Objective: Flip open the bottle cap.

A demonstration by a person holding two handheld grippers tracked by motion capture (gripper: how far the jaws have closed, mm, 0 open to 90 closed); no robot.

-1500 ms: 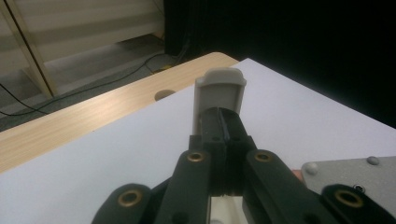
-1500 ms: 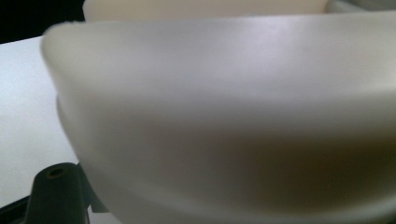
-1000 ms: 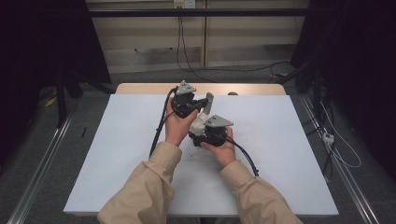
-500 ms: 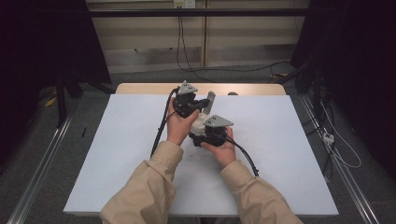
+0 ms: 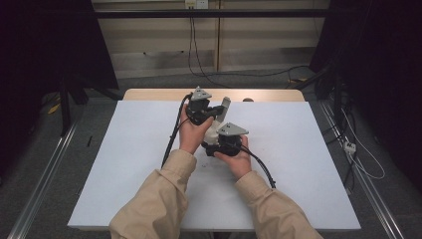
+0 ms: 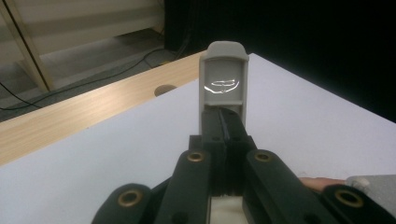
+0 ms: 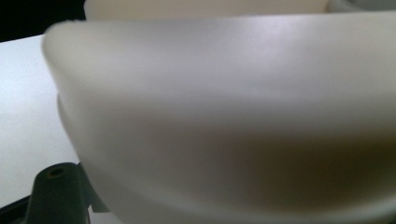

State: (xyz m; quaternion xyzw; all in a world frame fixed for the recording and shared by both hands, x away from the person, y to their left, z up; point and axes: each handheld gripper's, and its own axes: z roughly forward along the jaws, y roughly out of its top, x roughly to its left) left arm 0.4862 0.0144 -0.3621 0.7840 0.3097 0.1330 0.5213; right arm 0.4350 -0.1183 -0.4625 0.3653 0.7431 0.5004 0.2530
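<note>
Now my left gripper [image 6: 223, 133] clamps a flat grey-white piece [image 6: 223, 79] at frame centre (jaws nearly touching). My right gripper [image 5: 215, 140] is closed against a pale curved object [image 7: 224, 116].

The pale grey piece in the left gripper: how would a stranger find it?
On the white table, look near the wooden far edge, where two hands meet. The left gripper clamps a pale grey piece: a flat upright tab with a rounded top, rising above the black jaws.

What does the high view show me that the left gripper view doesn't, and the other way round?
High view: the person's beige sleeves and a metal rail on the floor. Left gripper view: close up, the left gripper with its black jaws pressed on a pale flat piece, a glint on it. Both: that piece, the white table top, the wooden strip.
</note>
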